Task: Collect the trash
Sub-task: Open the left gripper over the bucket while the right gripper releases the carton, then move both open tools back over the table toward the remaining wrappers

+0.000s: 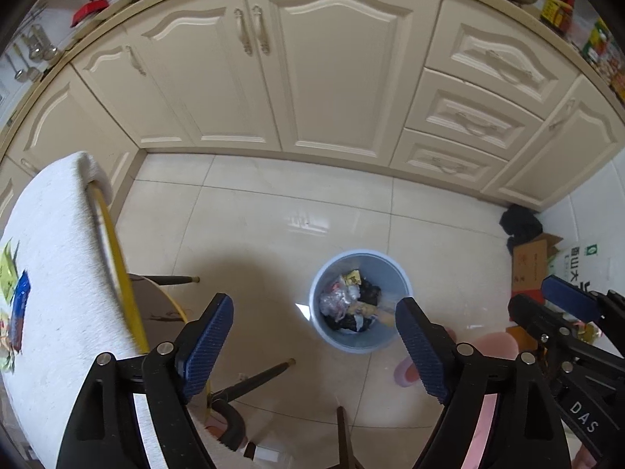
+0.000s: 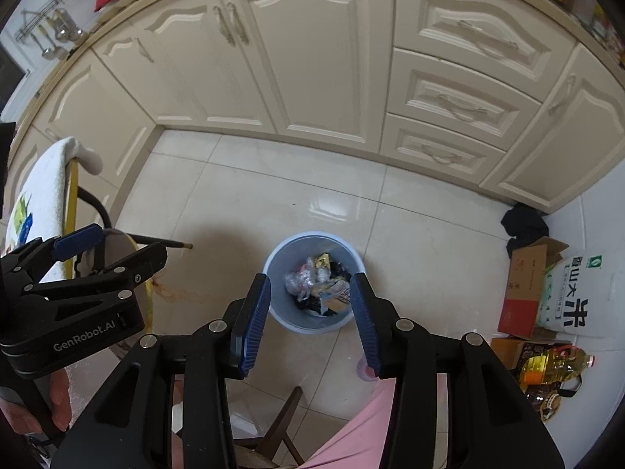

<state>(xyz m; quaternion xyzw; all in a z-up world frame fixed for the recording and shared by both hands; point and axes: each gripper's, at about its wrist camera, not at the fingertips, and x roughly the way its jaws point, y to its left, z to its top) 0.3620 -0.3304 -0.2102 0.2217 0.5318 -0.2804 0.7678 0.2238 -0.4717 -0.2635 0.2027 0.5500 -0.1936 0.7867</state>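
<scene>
Trash [image 1: 351,305] already fills the blue bin [image 1: 390,346] on the floor; left gripper [image 1: 314,342] gapes wide, right gripper [image 2: 310,322] narrower, both empty (wrappers [image 1: 15,293] remain at the table's [image 1: 66,273] left edge).

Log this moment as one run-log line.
left gripper: open, empty | right gripper: open, empty | trash bin: on floor below both, holds wrappers | table: wrappers remain

floor [image 1: 273,211]: glossy beige tile | cabinets [image 1: 336,70]: cream, panelled | table [image 1: 58,273]: white cloth
</scene>
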